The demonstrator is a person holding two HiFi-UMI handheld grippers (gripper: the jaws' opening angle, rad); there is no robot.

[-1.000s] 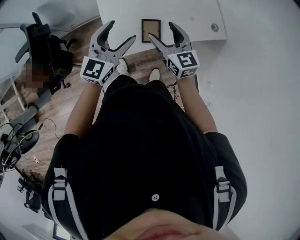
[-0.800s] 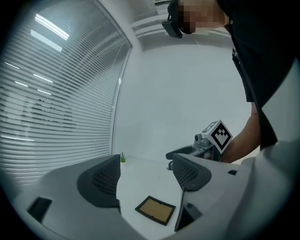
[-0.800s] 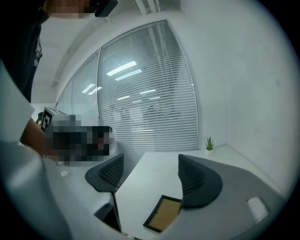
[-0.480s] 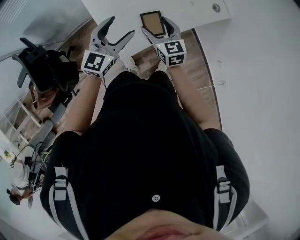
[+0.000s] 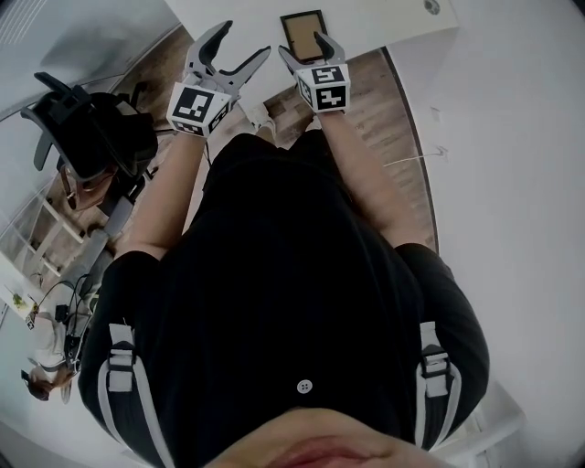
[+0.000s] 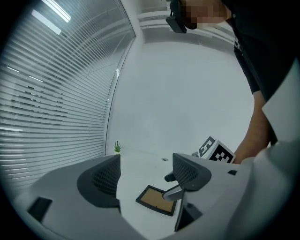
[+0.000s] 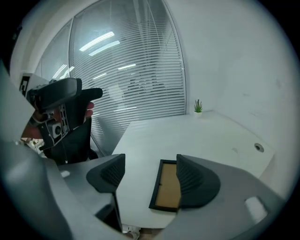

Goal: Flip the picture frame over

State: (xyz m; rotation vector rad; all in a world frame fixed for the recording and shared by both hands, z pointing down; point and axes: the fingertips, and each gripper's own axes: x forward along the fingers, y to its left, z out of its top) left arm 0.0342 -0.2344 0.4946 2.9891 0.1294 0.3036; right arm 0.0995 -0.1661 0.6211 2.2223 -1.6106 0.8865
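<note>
The picture frame (image 5: 302, 35) lies flat near the front edge of the white table (image 5: 375, 26), its black border and brown backing board facing up. My right gripper (image 5: 303, 46) is open just above the frame's near edge. In the right gripper view, one jaw hides the right part of the frame (image 7: 167, 187), and the right gripper (image 7: 150, 176) holds nothing. In the left gripper view, a right jaw tip sits at the near edge of the frame (image 6: 154, 199). My left gripper (image 5: 243, 42) is open and empty, left of the frame, over the table's edge.
A black office chair (image 5: 87, 128) stands on the wood floor (image 5: 388, 101) to my left. A small potted plant (image 7: 198, 107) sits at the table's far corner. A round cable grommet (image 7: 257, 147) is set in the tabletop. Window blinds (image 6: 51, 93) run behind the table.
Both grippers have moved forward toward the table. The right gripper has gone from short of the frame to over its near edge. The frame has not moved.
</note>
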